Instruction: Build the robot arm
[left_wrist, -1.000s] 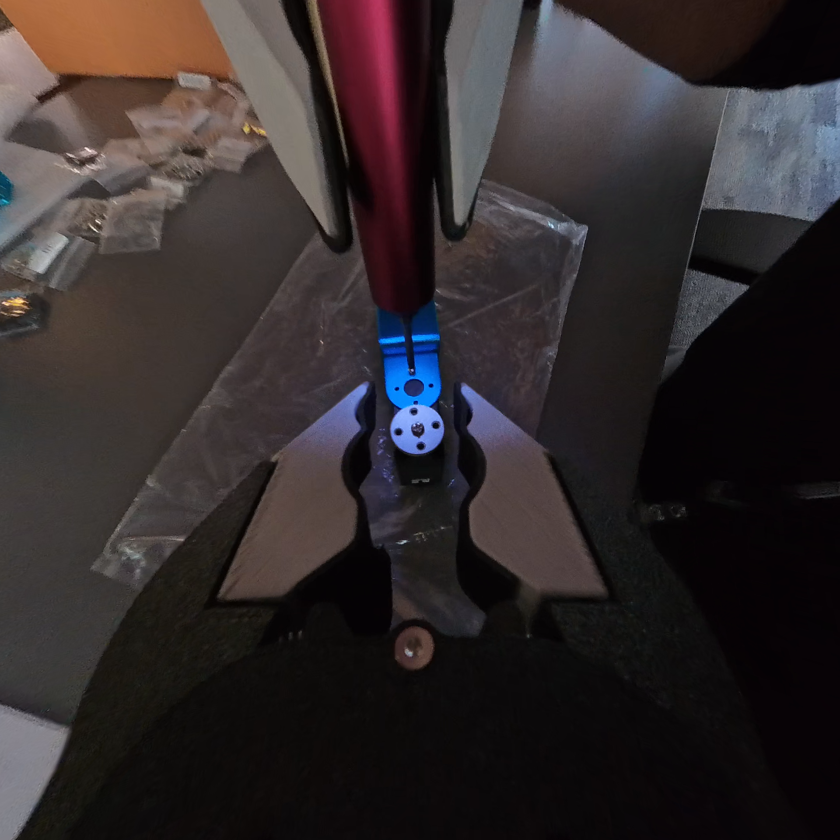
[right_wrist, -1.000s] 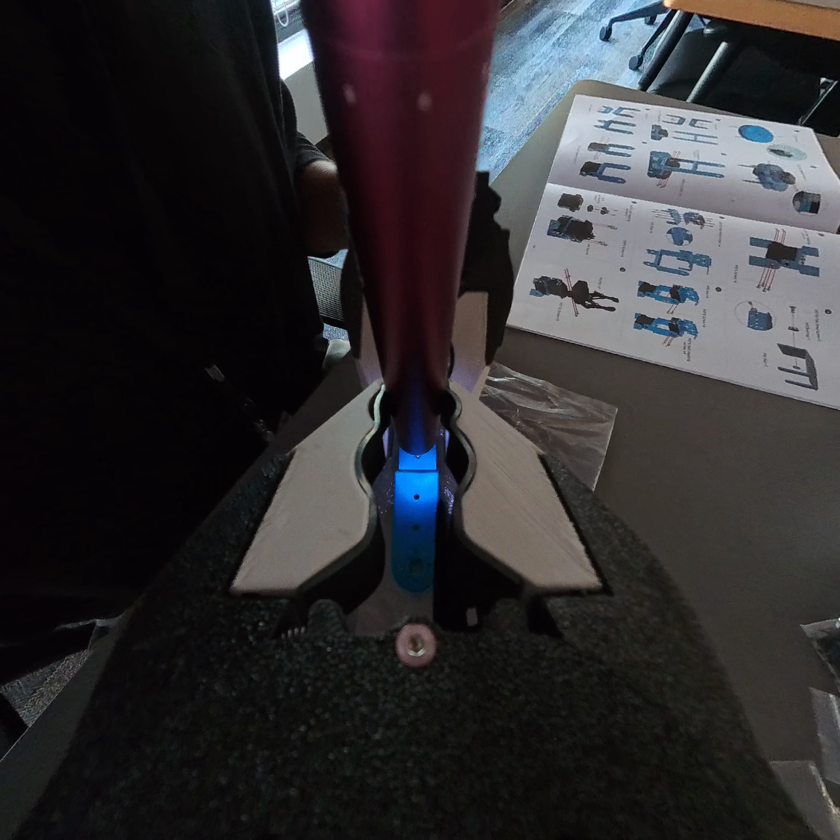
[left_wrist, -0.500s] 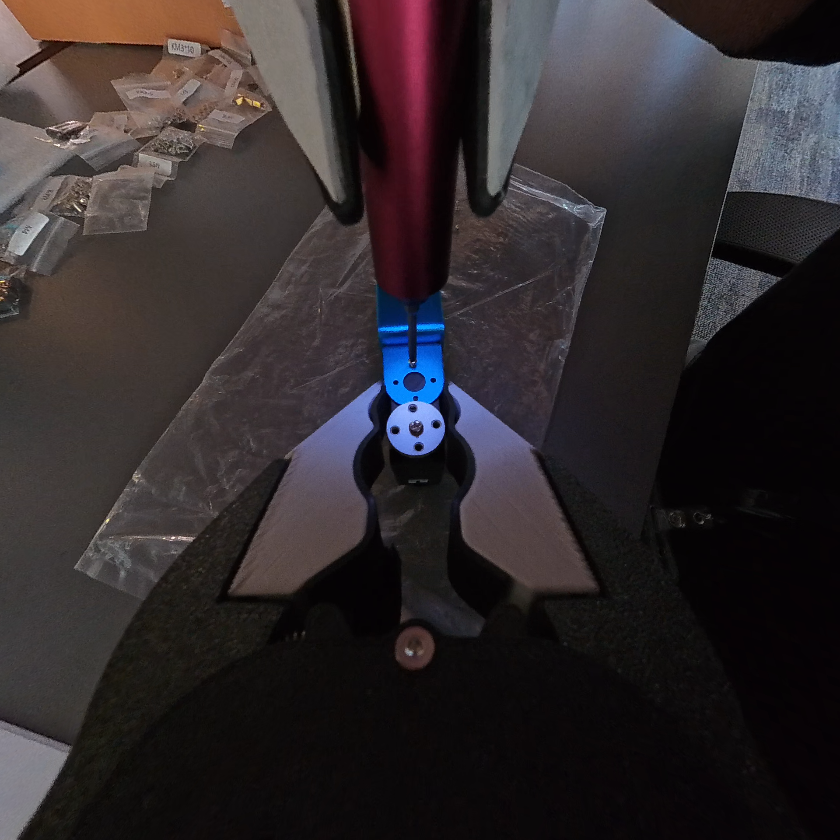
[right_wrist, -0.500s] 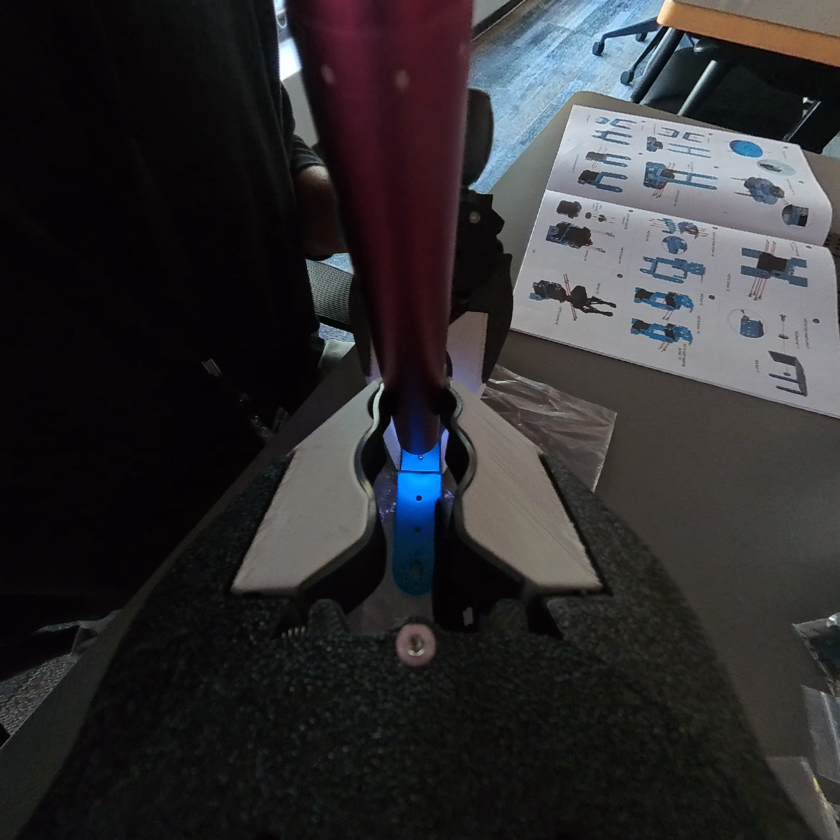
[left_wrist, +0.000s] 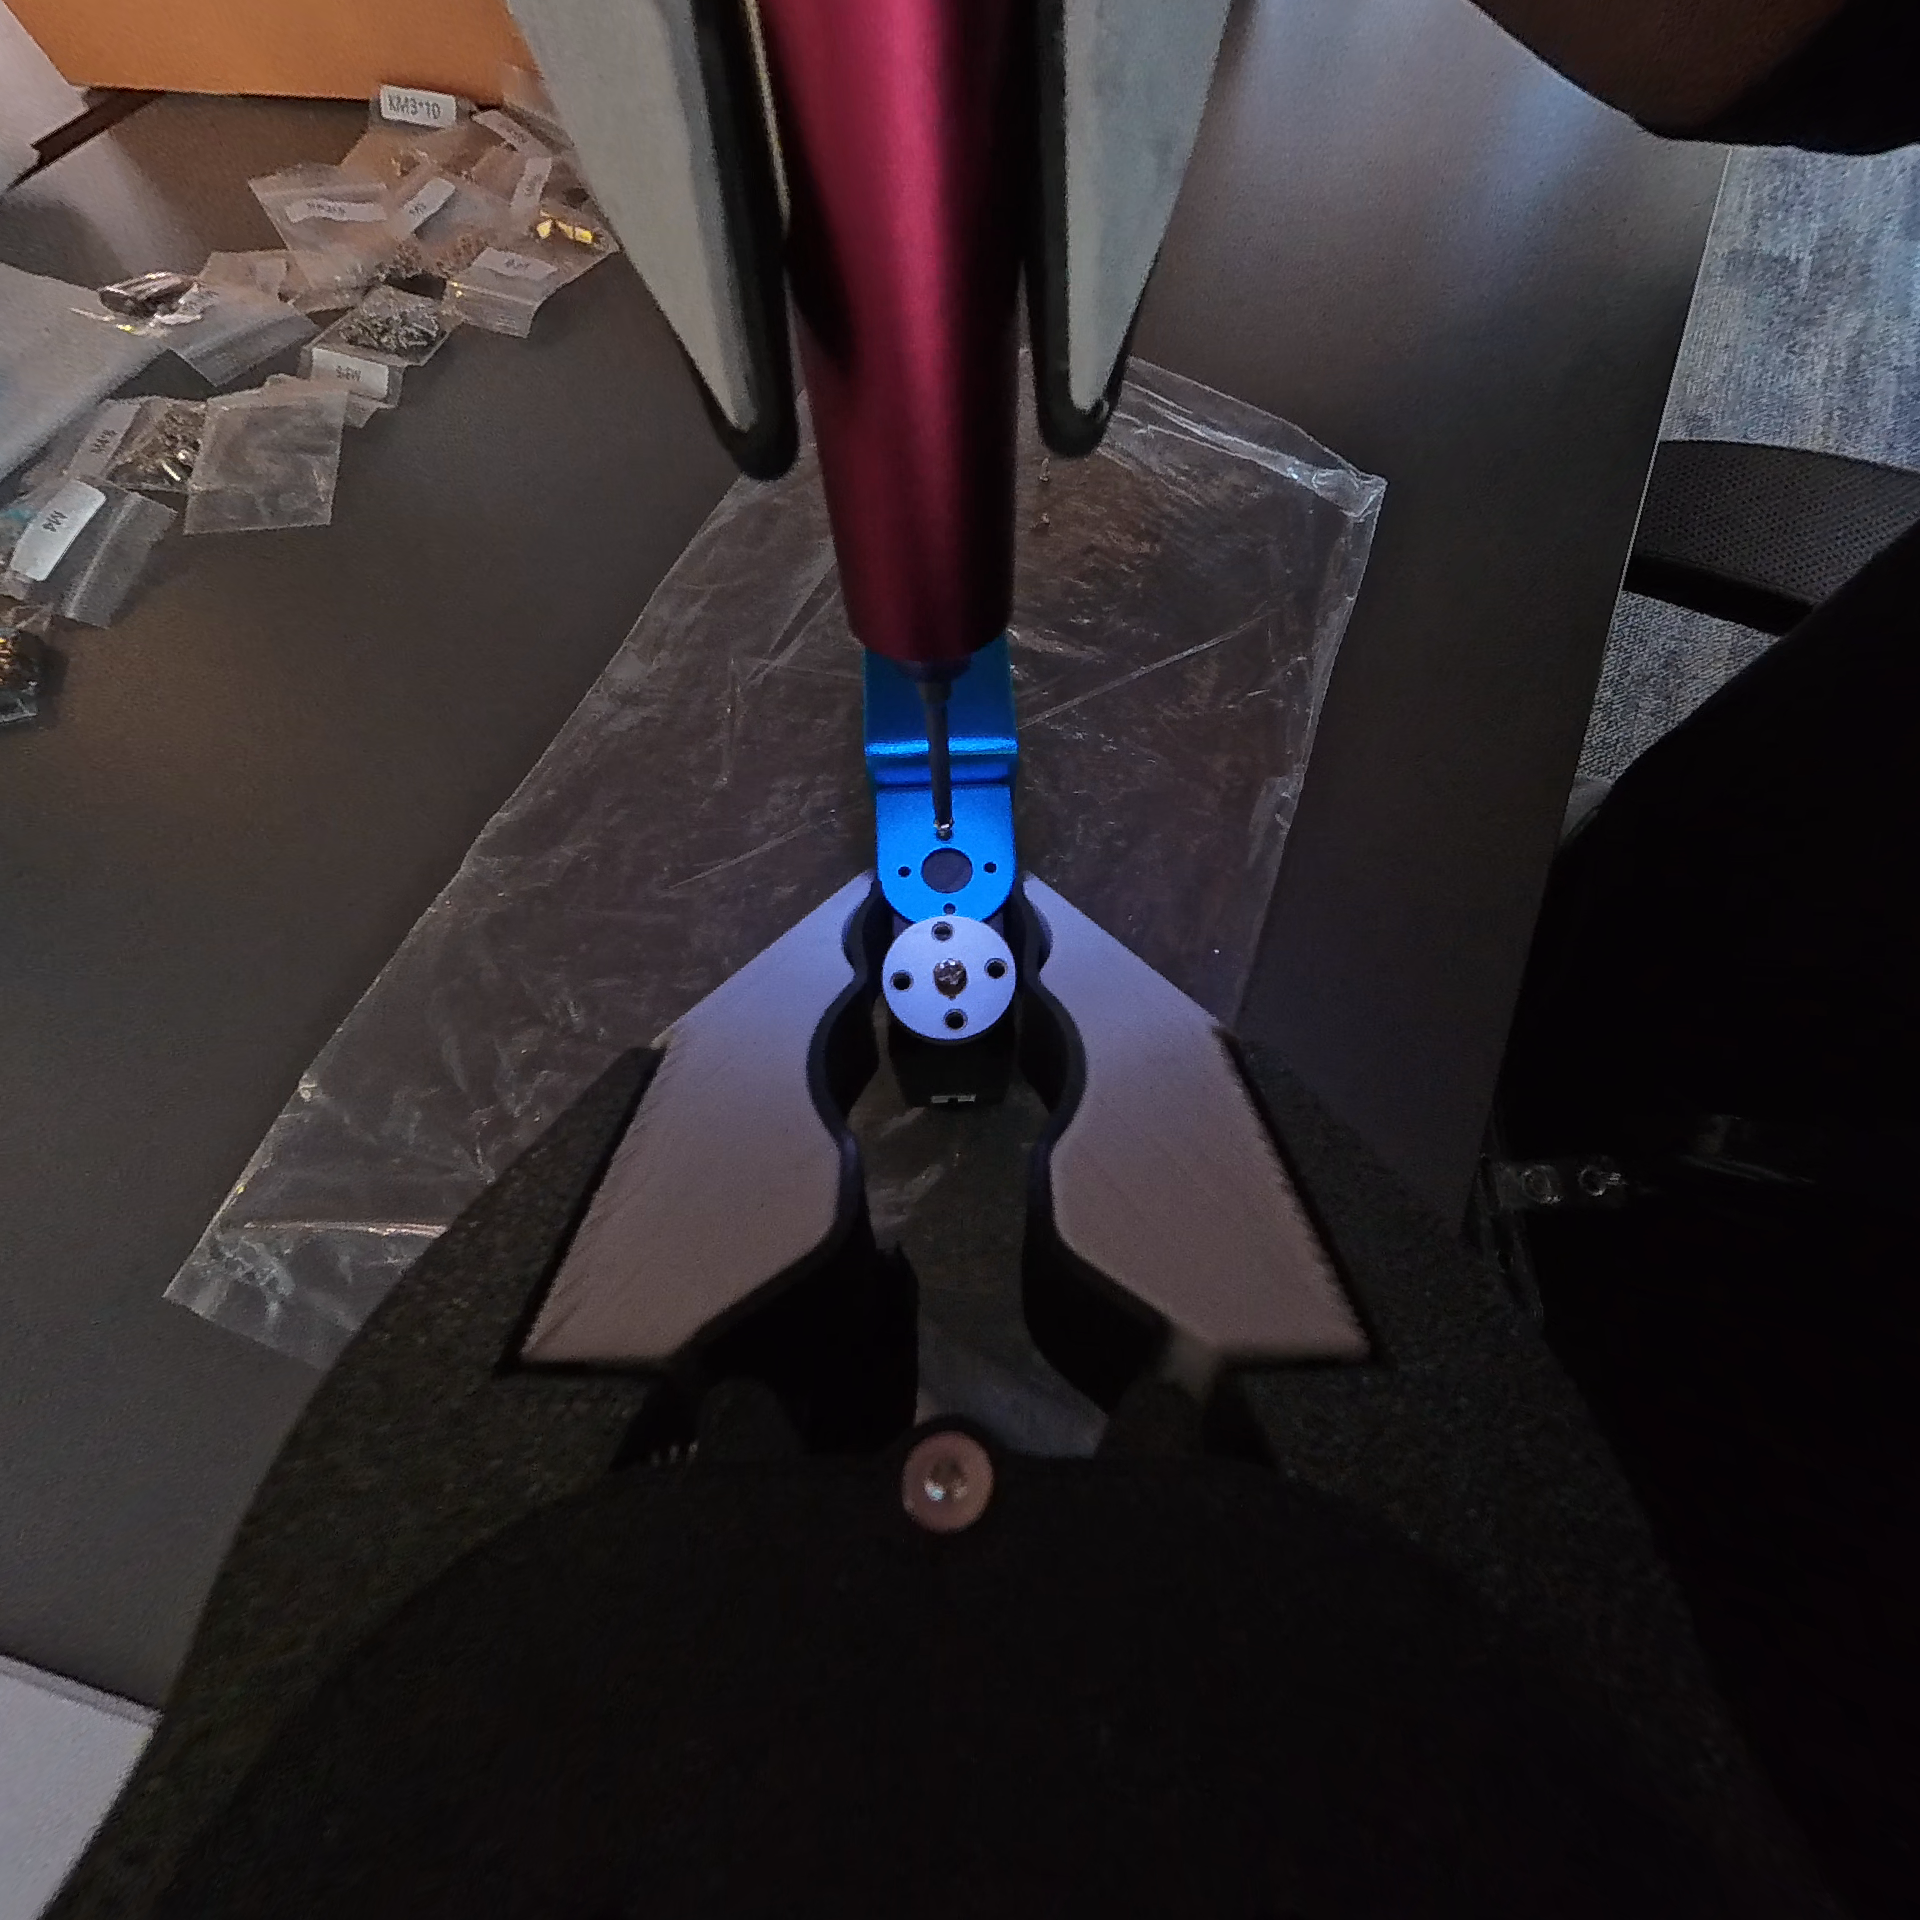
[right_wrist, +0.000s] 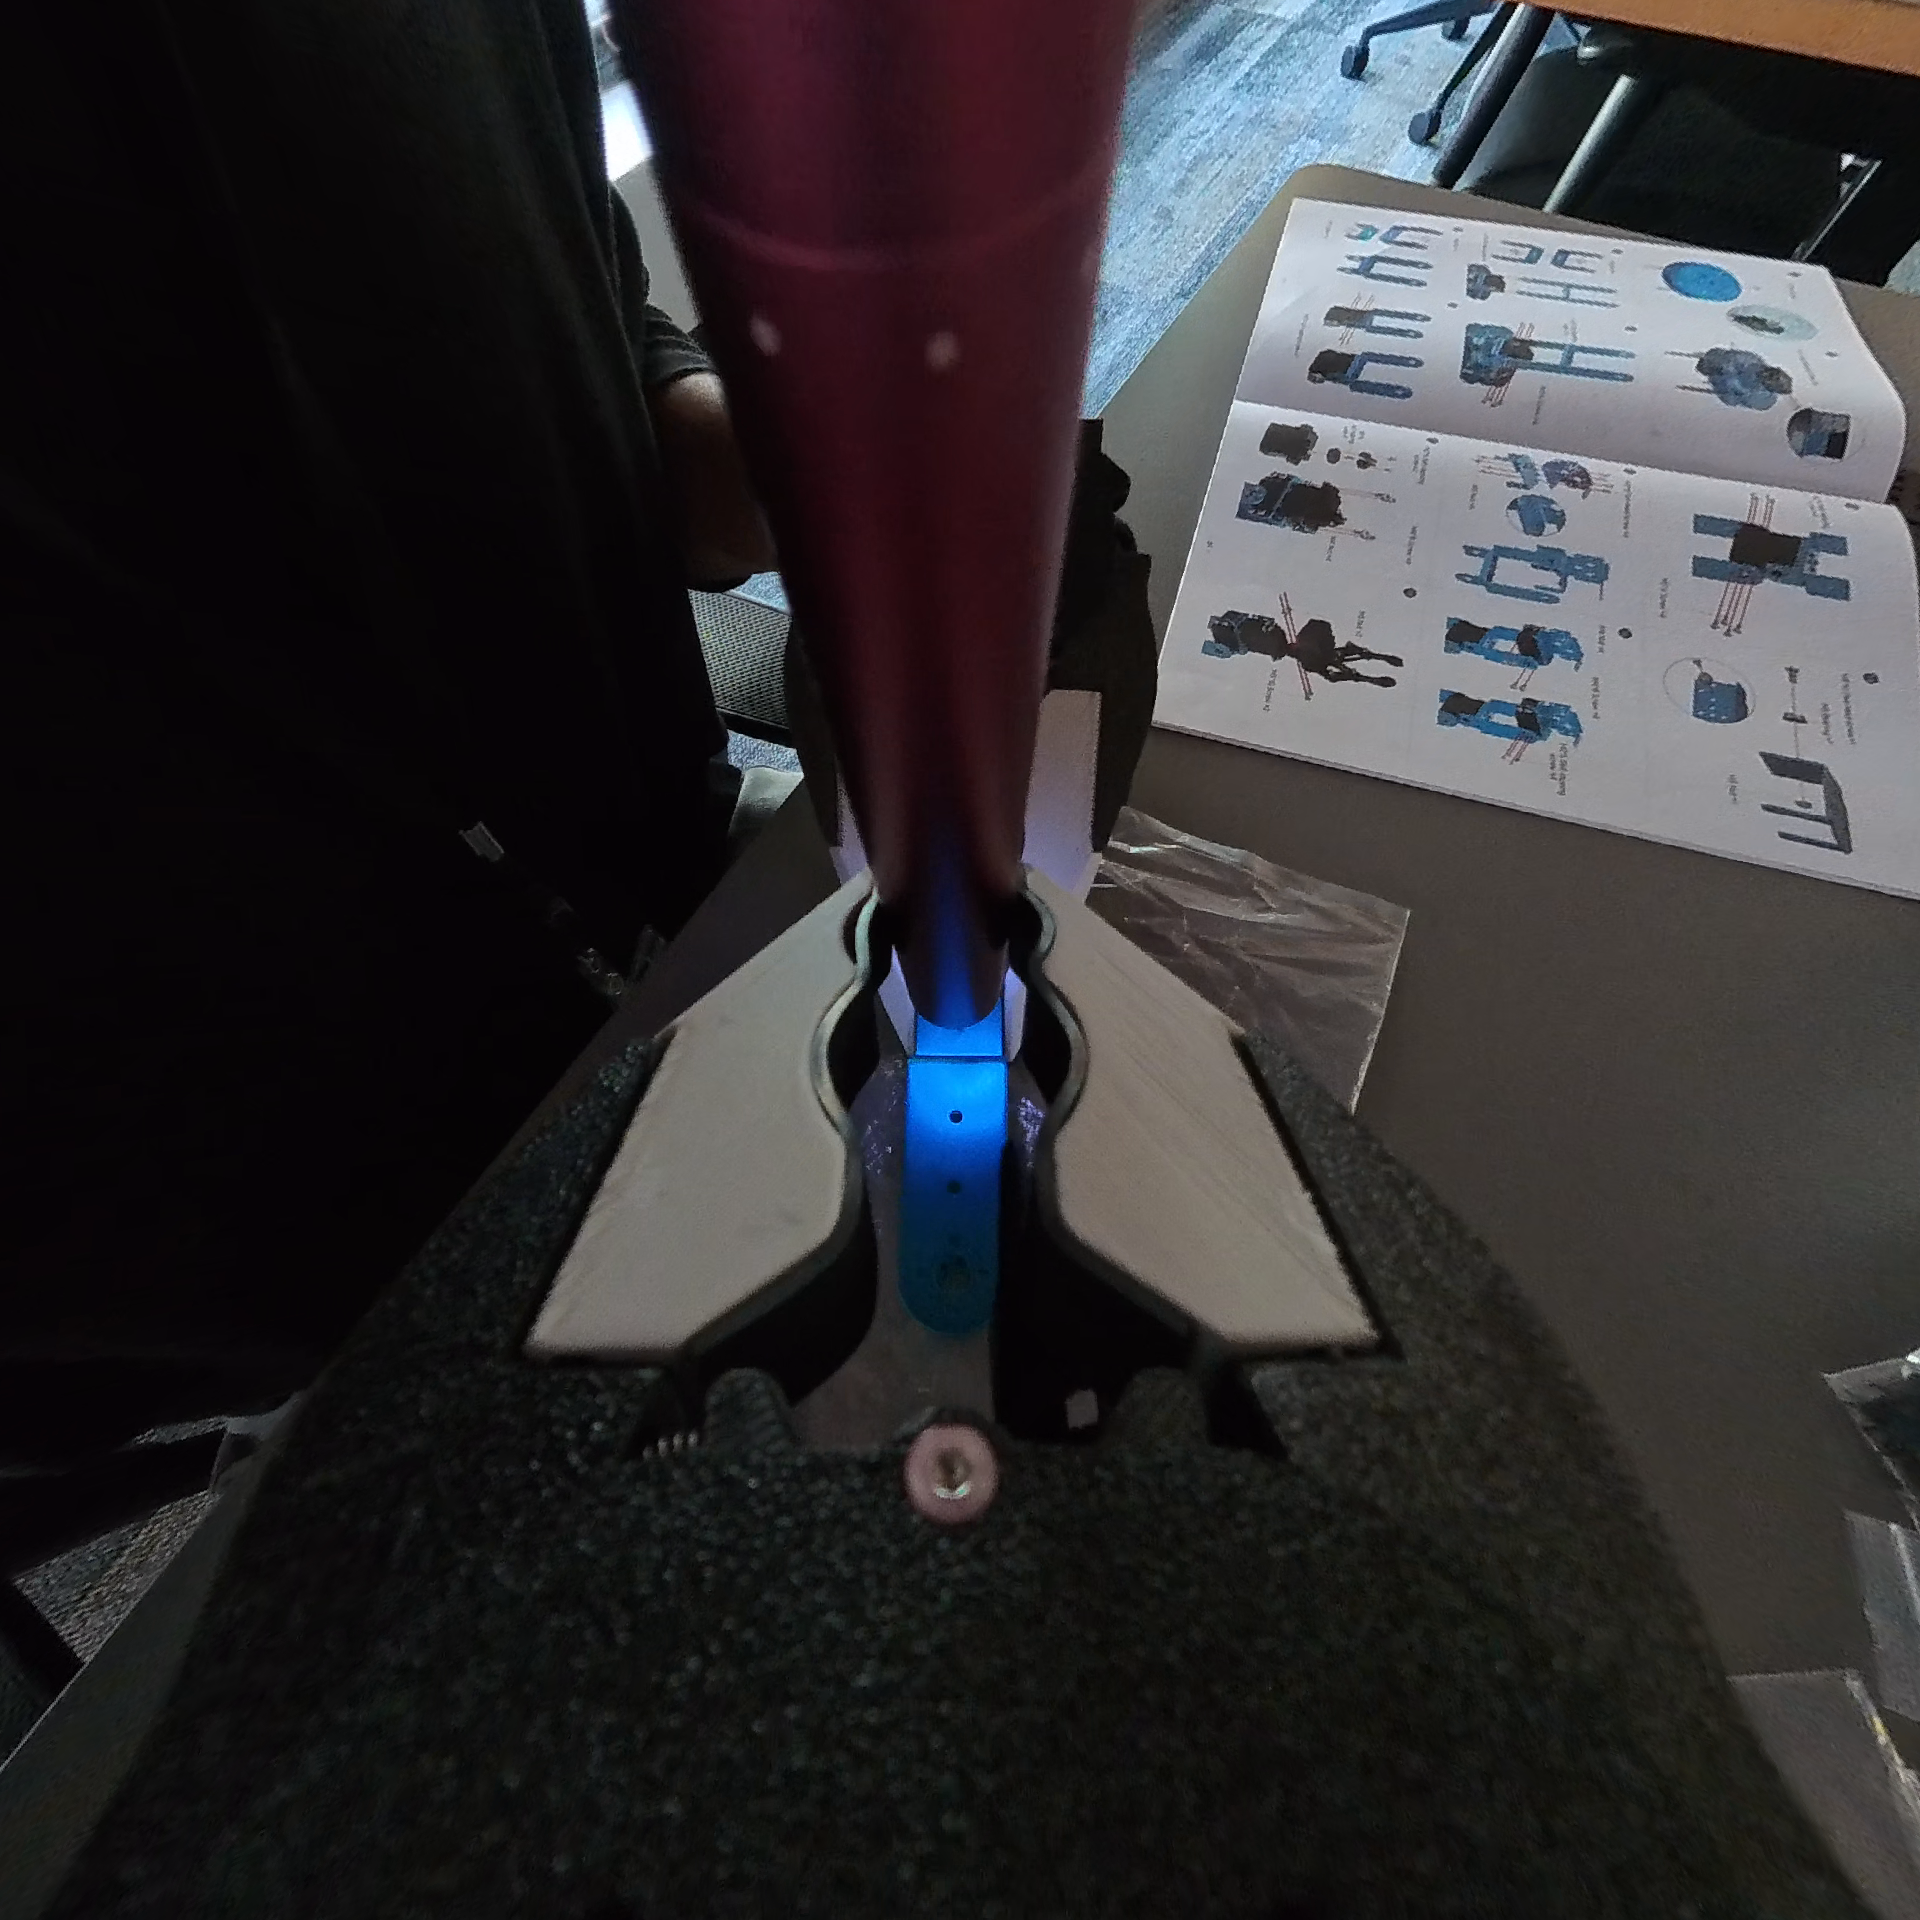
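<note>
My left gripper (left_wrist: 945, 914) is shut on a small black servo (left_wrist: 940, 1070) with a round silver horn (left_wrist: 945, 977), held over the dark table. A blue metal bracket (left_wrist: 940, 831) stands right behind the horn. My right gripper (left_wrist: 914, 442) comes in from above, shut on a red screwdriver (left_wrist: 914, 364). The screwdriver's thin bit (left_wrist: 940, 758) touches a small hole at the top of the bracket's hole ring. In the right wrist view, my right gripper (right_wrist: 951, 920) clamps the screwdriver (right_wrist: 904, 520) over the bracket (right_wrist: 951, 1195). A left gripper finger (right_wrist: 1070, 769) shows behind it.
A clear plastic bag (left_wrist: 623, 883) lies flat under the work. Several small bags of screws (left_wrist: 312, 343) and a cardboard box (left_wrist: 260, 42) are at the far left. An open instruction booklet (right_wrist: 1558, 520) lies on the table (right_wrist: 1558, 1143). A person in dark clothing (right_wrist: 312, 623) stands at the table edge. Left tips to right tips: about 9 cm.
Both views have swayed a little. The screwdriver bit stays on the same bracket hole, and both grips are unchanged.
</note>
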